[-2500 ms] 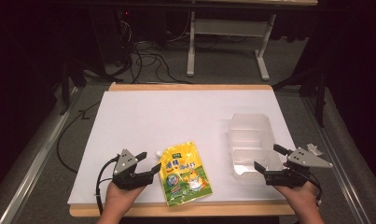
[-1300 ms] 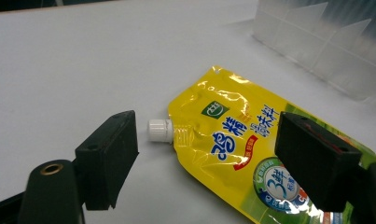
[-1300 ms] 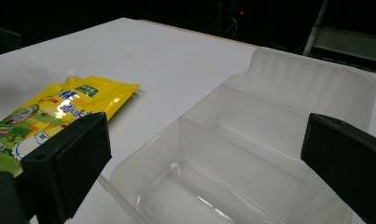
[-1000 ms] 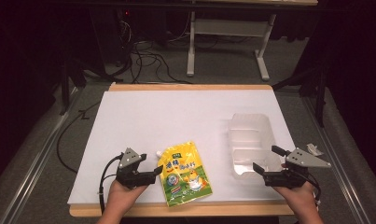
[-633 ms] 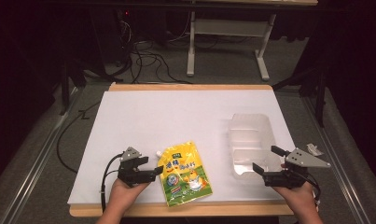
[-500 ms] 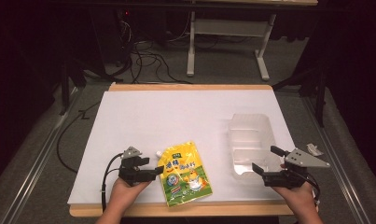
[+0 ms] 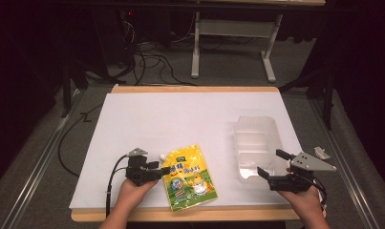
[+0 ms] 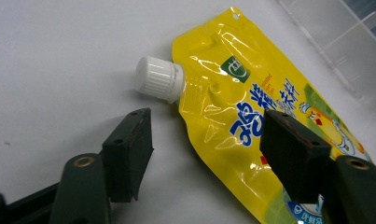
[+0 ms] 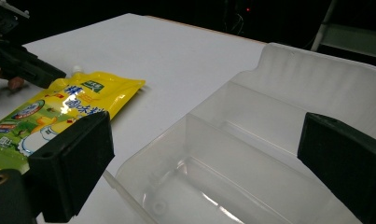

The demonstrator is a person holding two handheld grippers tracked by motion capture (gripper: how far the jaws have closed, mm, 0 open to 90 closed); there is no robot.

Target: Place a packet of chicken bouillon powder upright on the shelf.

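Observation:
A yellow spout pouch (image 7: 190, 179) with a white screw cap (image 7: 164, 156) lies flat near the table's front edge. My left gripper (image 7: 160, 167) is at the pouch's left side, open. In the left gripper view its jaws straddle the pouch's (image 8: 251, 107) upper corner just below the cap (image 8: 158, 79), and the left gripper (image 8: 209, 154) is not closed on it. To the right stands a clear plastic divided tray (image 7: 276, 131). My right gripper (image 7: 269, 162) is open at the tray's near end. In the right gripper view, the right gripper (image 9: 209, 163) has its jaws spread wide before the tray (image 9: 288, 60), with the pouch (image 9: 59, 107) off to the left.
The white tabletop (image 7: 180, 119) has a wooden rim, and both hands hover near its front edge (image 7: 190, 214). Behind the table, cables (image 7: 147, 57) lie on the dark floor beside a grey desk frame (image 7: 228, 33).
My left gripper has slid a little to the right, up to the pouch's capped corner. The right gripper, pouch and tray have barely shifted.

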